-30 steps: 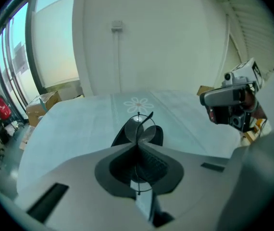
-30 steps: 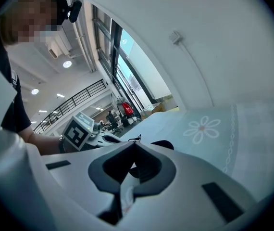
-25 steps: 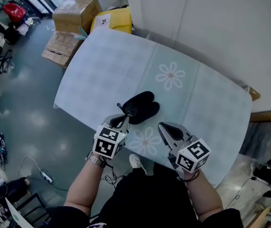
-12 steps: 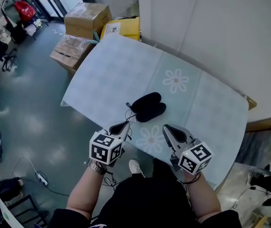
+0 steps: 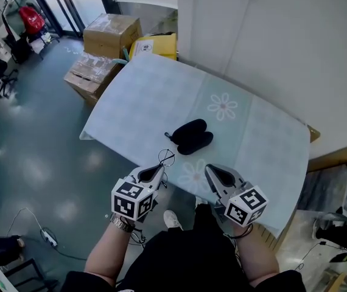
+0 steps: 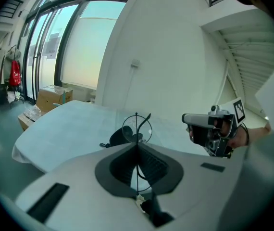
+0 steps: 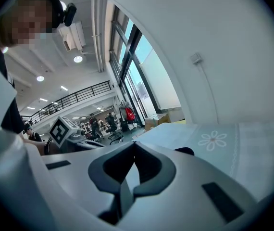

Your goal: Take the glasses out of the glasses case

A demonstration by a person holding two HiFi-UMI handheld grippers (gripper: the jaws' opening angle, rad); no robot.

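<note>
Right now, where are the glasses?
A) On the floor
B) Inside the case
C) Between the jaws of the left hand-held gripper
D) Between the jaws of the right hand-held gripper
C: the left hand-held gripper is shut on the thin-framed glasses, and the black case lies apart from them on the table.

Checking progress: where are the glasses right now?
Head view: the glasses are clamped in the left gripper at the near table edge, short of the black glasses case.
</note>
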